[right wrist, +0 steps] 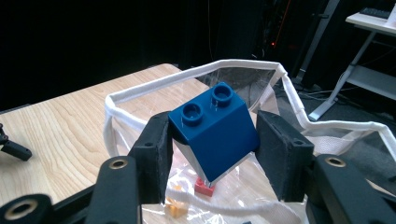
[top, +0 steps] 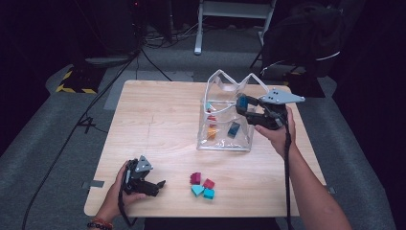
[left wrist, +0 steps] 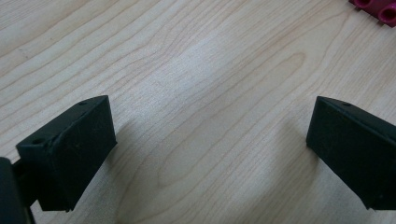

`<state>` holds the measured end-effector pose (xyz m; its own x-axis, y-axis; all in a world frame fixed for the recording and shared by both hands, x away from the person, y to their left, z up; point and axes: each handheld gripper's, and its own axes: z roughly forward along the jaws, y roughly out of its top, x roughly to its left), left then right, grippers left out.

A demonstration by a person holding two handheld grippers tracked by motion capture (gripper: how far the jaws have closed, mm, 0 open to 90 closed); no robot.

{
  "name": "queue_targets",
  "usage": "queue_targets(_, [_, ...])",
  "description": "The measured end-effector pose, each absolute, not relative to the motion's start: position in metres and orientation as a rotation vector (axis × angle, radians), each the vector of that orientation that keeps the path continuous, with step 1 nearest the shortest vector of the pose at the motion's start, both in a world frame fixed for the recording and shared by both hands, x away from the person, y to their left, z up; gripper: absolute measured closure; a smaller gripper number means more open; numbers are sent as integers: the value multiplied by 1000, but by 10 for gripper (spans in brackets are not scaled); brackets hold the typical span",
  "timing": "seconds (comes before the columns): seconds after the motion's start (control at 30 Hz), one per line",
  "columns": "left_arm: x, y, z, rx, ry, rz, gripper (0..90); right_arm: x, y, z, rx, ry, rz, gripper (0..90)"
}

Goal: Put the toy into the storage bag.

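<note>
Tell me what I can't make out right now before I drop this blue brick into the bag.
- Bricks inside the clear bag: high view, small and blurred behind glare on the plastic; count and shapes unclear.
- Bag floor: right gripper view, mostly hidden behind the blue brick in the right gripper.
- Magenta brick: left gripper view, cut off by the top edge.
- Loose pile: high view, too small to tell how the pieces touch.

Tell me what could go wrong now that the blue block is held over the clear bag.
1. The blue block sits tilted in the right gripper, so it might twist out early.
2. The clear bag is soft, with a wavy, sagging rim; a released block could catch the rim and fall onto the table.
3. The left gripper rests open on the table, away from the bag, so the bag could shift.
</note>
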<state>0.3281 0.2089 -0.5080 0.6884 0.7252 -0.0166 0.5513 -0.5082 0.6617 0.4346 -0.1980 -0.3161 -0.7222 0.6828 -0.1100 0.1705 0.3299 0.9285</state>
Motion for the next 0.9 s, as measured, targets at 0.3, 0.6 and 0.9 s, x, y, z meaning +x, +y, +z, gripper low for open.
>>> queue_targets(0.3, [328,209,-508,2246,974,345,16,451,-178,-314,769,2115,1376,482])
queue_targets(0.6, [328,209,-508,2248,974,344,16,468,-165,-313,796,2120,1350,482])
queue_targets(0.9, [327,209,-508,2243,982,346,17,478,-151,-318,799,2150,1306,482])
